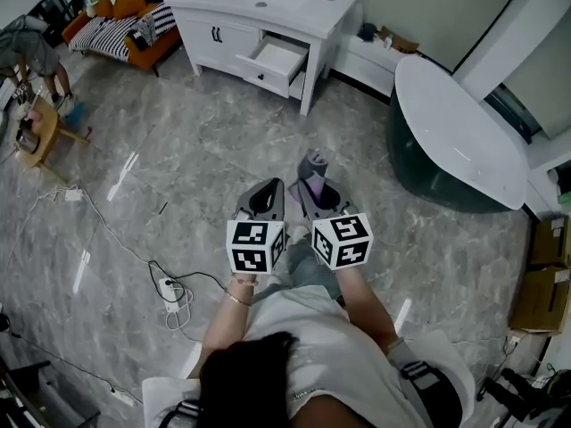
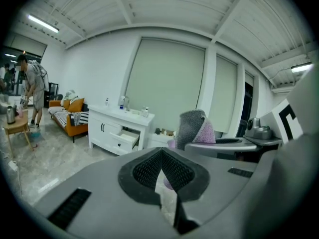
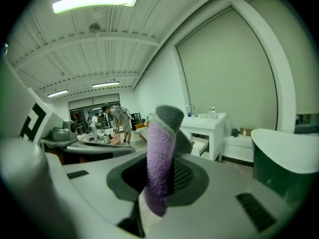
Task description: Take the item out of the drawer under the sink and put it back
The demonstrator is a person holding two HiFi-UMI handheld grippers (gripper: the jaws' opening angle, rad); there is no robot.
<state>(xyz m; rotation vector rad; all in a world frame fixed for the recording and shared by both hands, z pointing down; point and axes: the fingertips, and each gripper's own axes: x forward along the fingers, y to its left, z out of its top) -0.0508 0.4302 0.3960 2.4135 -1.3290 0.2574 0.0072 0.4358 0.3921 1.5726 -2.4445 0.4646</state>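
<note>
**Grey marbled floor, drawer open ahead; cloth in right claw**

Polished grey stone-pattern floor (image 1: pixel 178 159) runs ahead of both claws to a white vanity cabinet (image 1: pixel 259 7). The cabinet is well apart from the claws, and one drawer (image 1: pixel 278 59) is pulled open. A dark-sided, white-rimmed bathtub (image 1: pixel 455 141) stands off to the right of the right claw.

The right claw (image 3: pixel 162 166) is clenched on a folded cloth (image 3: pixel 160 143) of purple terry with a grey edge, which stands upright out of the ribbed pads. The left claw (image 2: pixel 160 153), just beside it, is closed with nothing between its pads.

Assessment: the cloth is light, soft and limp, and not fragile. It will likely flop and may snag on the drawer front. It is best held across the folded bulk, as now, not by a loose corner.
</note>
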